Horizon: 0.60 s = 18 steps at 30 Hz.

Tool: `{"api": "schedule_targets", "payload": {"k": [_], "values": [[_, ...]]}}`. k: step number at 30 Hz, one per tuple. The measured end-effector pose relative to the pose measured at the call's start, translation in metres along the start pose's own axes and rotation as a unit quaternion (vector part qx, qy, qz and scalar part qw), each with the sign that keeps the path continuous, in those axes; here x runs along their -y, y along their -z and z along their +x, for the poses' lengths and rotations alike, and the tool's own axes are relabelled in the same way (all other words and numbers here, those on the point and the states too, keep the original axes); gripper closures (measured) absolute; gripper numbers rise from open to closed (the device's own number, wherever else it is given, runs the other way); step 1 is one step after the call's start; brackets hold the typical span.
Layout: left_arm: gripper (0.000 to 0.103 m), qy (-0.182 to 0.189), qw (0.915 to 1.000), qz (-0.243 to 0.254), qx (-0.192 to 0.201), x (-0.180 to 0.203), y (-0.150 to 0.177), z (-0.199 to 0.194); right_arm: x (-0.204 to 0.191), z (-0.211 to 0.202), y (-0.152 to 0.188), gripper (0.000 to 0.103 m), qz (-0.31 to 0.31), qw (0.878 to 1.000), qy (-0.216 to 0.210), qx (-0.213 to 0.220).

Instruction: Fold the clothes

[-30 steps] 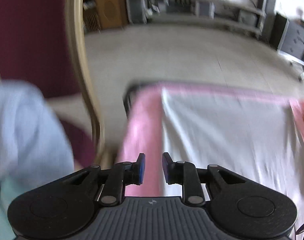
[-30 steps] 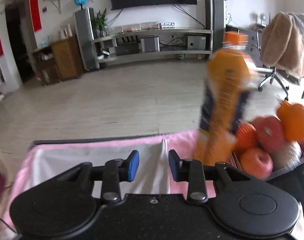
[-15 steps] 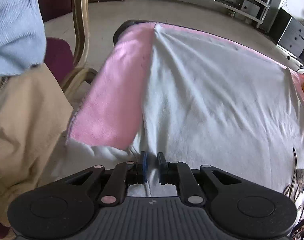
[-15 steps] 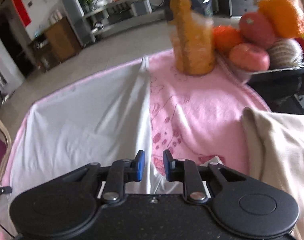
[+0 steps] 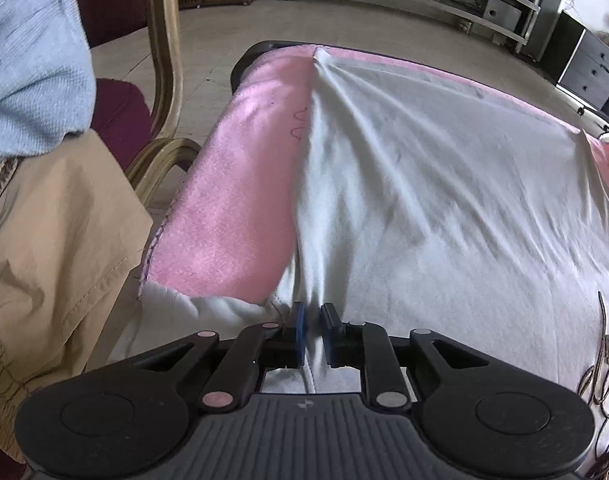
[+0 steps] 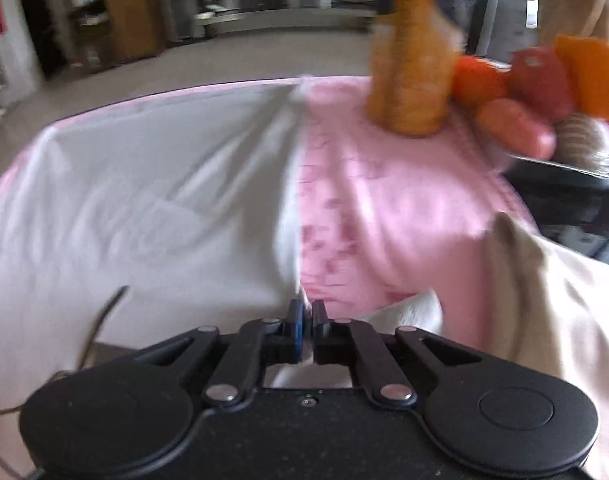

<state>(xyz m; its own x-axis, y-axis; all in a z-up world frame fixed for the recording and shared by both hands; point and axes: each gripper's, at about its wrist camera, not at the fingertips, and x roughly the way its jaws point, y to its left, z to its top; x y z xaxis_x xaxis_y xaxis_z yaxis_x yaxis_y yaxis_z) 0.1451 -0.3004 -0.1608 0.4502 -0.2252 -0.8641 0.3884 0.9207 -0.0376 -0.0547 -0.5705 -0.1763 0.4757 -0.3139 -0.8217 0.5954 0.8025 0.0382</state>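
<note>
White garment point(image 5: 444, 184) lies spread flat over a pink blanket point(image 5: 232, 200) that covers a table, with shallow creases running away from the cameras toward the far edge. Its near edge is held at both corners. The left gripper point(image 5: 312, 330) has its fingers nearly closed on a bunched fold of white cloth at the near left corner, a narrow gap showing between the blue pads. The right gripper point(image 6: 305, 322) has its fingers pressed almost together on the near right corner, white cloth pinched between them.

From both tools the garment stretches forward and away, its side edges running straight ahead, so the held edge is the near one and the free edge is the far one. Each hand is equally near its own corner. A forward carry of both corners would lay near edge on far edge; that is a judgement only.

Beige clothing point(image 5: 48, 248) and a light blue knit point(image 5: 28, 60) sit to the left. An orange bottle point(image 6: 412, 64) and a fruit bowl point(image 6: 544, 92) stand at the far right.
</note>
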Motion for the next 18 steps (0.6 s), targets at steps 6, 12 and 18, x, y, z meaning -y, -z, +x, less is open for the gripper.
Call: {"api": "schedule_targets", "payload": {"k": [6, 12, 18], "values": [[0.089, -0.002, 1.0, -0.008, -0.001, -0.011, -0.005, 0.005, 0.021, -0.001, -0.002, 0.091, 0.075, 0.997, 0.006, -0.011], [0.092, -0.024, 0.9971, -0.067, 0.027, -0.047, -0.012, -0.026, 0.04, -0.019, -0.002, 0.085, 0.146, 0.989, -0.029, -0.005], [0.092, 0.041, 0.9968, -0.062, 0.03, -0.044, -0.02, -0.018, 0.046, -0.029, -0.01, 0.081, 0.184, 0.979, -0.081, 0.038]]}}
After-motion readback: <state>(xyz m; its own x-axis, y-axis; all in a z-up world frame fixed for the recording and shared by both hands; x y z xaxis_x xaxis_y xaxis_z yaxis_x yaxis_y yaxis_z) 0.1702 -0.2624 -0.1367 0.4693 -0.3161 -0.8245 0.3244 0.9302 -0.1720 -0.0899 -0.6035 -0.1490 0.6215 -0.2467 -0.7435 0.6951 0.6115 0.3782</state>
